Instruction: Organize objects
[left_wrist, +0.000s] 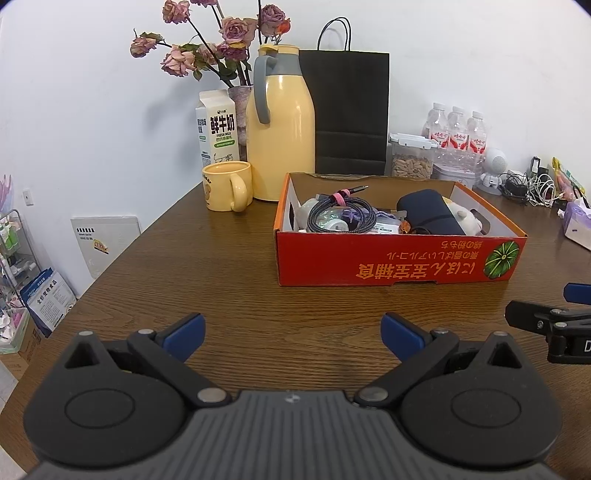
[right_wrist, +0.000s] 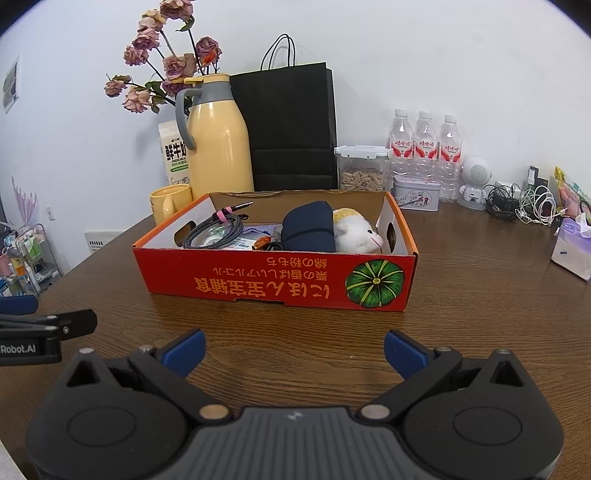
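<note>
Things to tidy sit inside the red box, which rests on the brown table. From the left wrist view, the left gripper hangs low over the bare wood near the box, with its blue fingers spread wide and holding nothing. In the box lie a coiled cable, a dark pouch and a soft toy that is mostly hidden here. This view also shows the whole yellow mug with its handle, and the front of the milk carton.

From the right wrist view, the right gripper is also spread wide and empty, just in front of the box. Here the soft toy shows well: white, with a yellow top, touching the pouch. The milk carton is half hidden behind the yellow jug.

The small stuff under the cable is too jumbled to name. Nothing is picked up yet, so the job looks like it is either just starting or nearly done; I cannot tell which.
</note>
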